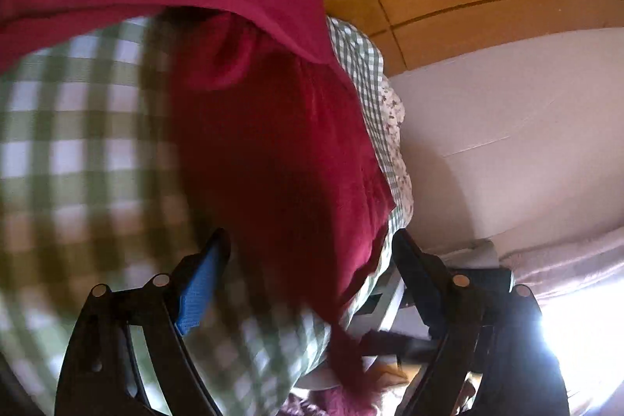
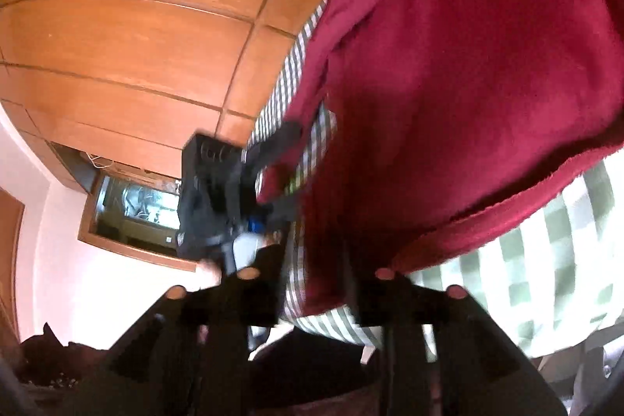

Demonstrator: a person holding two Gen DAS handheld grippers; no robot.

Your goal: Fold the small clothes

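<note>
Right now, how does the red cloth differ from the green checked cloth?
The red cloth is one plain dark red colour; the green checked cloth has green and white squares. The red cloth lies on top and covers only the middle; the green checked cloth shows past it on both sides. Both are soft fabric, close to the cameras.

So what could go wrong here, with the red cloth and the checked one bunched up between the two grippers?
The left gripper, jaws wide apart, seems to grip nothing, so the red cloth and green checked cloth may slip and drop. The cloths overlap between the jaws of the right gripper, so both might get caught and folded together.
</note>
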